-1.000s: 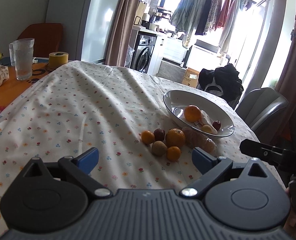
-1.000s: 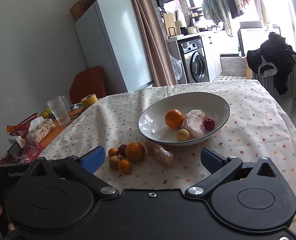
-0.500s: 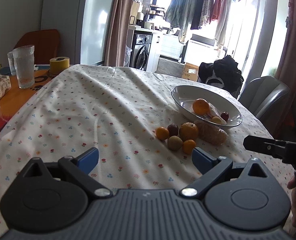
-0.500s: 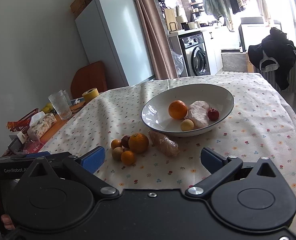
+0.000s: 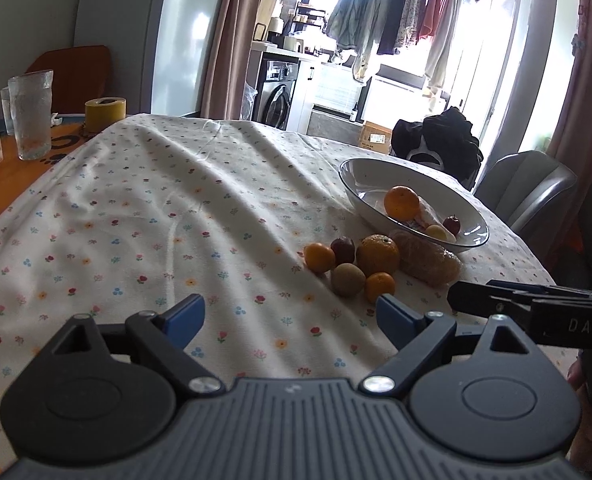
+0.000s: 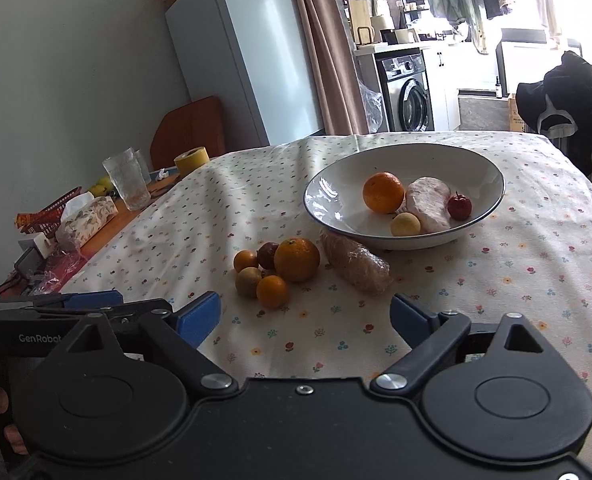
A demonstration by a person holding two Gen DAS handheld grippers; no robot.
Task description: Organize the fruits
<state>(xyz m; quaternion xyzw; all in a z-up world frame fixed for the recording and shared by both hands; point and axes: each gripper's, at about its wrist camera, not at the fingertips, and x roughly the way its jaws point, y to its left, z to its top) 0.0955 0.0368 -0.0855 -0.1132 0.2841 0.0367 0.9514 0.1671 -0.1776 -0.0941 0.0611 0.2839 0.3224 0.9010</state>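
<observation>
A white bowl (image 6: 491, 168) on the flowered tablecloth holds an orange (image 6: 383, 192), a wrapped pale fruit (image 6: 429, 202), a small red fruit (image 6: 459, 207) and a small yellow fruit (image 6: 405, 224). In front of it lie a big orange (image 6: 296, 259), two small oranges (image 6: 272, 291), a kiwi (image 6: 248, 282), a dark plum (image 6: 268, 254) and a wrapped brown fruit (image 6: 355, 262). The same cluster (image 5: 377, 255) and bowl (image 5: 351, 178) show in the left wrist view. My right gripper (image 6: 305, 318) is open and empty, short of the cluster. My left gripper (image 5: 290, 316) is open and empty, left of the cluster.
At the table's left end stand glasses (image 6: 128, 180), a yellow tape roll (image 6: 192, 160), a tissue pack (image 6: 88, 216) and a red basket (image 6: 56, 210). A grey chair (image 5: 527, 192) and a chair with dark clothes (image 6: 563, 100) stand beyond the bowl.
Both grippers have drifted slightly closer to the fruit cluster, staying open. The fruits and the bowl have not moved.
</observation>
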